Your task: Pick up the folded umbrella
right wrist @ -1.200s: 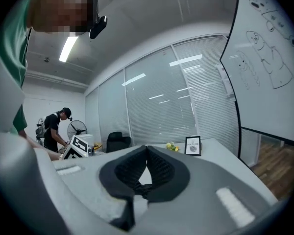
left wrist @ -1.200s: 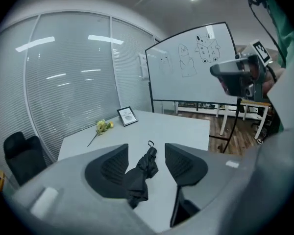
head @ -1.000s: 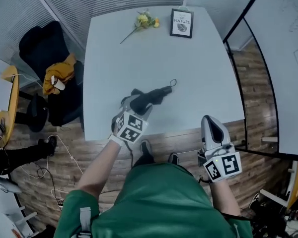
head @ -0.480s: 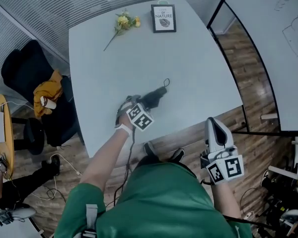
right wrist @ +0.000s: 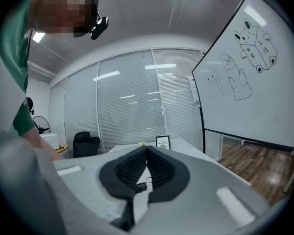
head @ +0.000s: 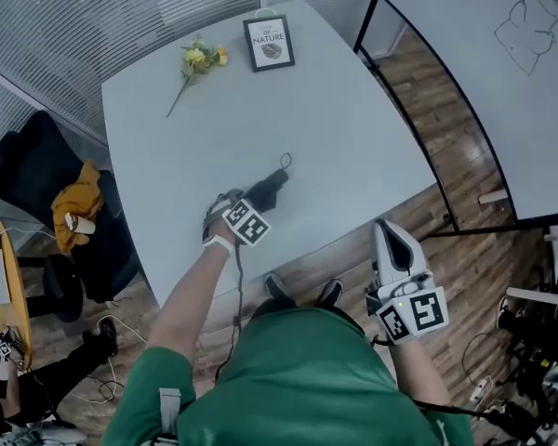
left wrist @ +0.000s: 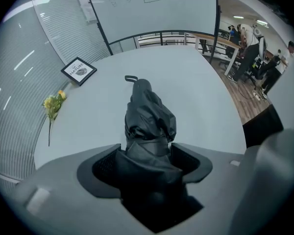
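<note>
Lying near the front edge of the pale surface (head: pixel 344 137), the folded black umbrella (head: pixel 270 186) points its strap loop toward the far end. The left tool (left wrist: pixel 148 154) is angled steeply down over the umbrella's near end. Its jaws are spread wide with the bunched black cloth filling the gap between the two pads, and the umbrella rests on the surface. The right tool (right wrist: pixel 147 148) is held off the surface beside the person's body, roughly level. Its jaws are pressed together at the tips with nothing between them. At the far end lie a yellow flower (head: pixel 197 59) and, just beside it, a framed picture (head: pixel 268 42).
</note>
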Demonstrator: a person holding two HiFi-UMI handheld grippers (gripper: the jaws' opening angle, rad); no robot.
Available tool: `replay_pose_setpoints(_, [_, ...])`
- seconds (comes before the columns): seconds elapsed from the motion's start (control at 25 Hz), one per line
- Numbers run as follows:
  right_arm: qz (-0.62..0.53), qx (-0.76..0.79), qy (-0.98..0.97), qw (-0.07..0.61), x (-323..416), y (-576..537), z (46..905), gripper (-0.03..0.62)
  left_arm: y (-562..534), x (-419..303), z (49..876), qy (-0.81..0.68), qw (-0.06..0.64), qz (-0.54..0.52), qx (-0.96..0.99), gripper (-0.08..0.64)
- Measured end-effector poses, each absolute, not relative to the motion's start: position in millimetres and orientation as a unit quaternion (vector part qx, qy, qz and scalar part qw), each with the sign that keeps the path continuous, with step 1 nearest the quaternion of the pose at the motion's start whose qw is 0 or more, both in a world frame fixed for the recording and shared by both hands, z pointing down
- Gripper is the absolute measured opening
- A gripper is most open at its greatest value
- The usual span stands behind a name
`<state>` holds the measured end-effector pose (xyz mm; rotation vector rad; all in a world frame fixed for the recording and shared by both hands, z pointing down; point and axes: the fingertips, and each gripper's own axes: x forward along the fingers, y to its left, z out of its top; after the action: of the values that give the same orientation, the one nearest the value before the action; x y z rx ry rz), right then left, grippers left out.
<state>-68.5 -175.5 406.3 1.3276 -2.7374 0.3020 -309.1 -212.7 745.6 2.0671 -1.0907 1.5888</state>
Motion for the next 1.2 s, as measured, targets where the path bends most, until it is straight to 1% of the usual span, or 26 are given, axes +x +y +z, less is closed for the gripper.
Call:
replay_pose_setpoints(0.12, [0.091,0.434,-0.895,0.047,-63.2,-173.2,406.4,0.003,-212.8,-307.8,746.3,-0.367,0.163,0.560,0.724,0.328])
replay_pose_setpoints(0.2, [0.091,0.433,-0.896,0.046,-60.6,-172.3,406.1,0.003,-213.0,-307.2,745.3,-0.363,0.164,0.559,0.727,0.314])
replay_pose_setpoints(0.36, [0.091,0.432,-0.896,0.046,-54.1,-172.4,405.4,0.003,-211.4,-307.5,743.1,-0.378,0.146,0.557,0.725,0.287])
replay_pose_setpoints(0.52, [0.092,0.432,-0.896,0.044,-42.2,-175.0,404.9,0.003,-209.8,-305.7,736.1,-0.398,0.136,0.546,0.725,0.275])
replay_pose_setpoints(0.92, [0.090,0.427,-0.899,0.035,-14.1,-178.3,404.3,0.003,-196.2,-265.9,679.8,-0.464,0.143,0.429,0.762,0.264])
replay_pose_setpoints(1.2, [0.087,0.420,-0.903,0.025,6.7,-180.2,399.1,0.003,-200.4,-227.2,616.6,-0.501,0.146,0.330,0.787,0.262])
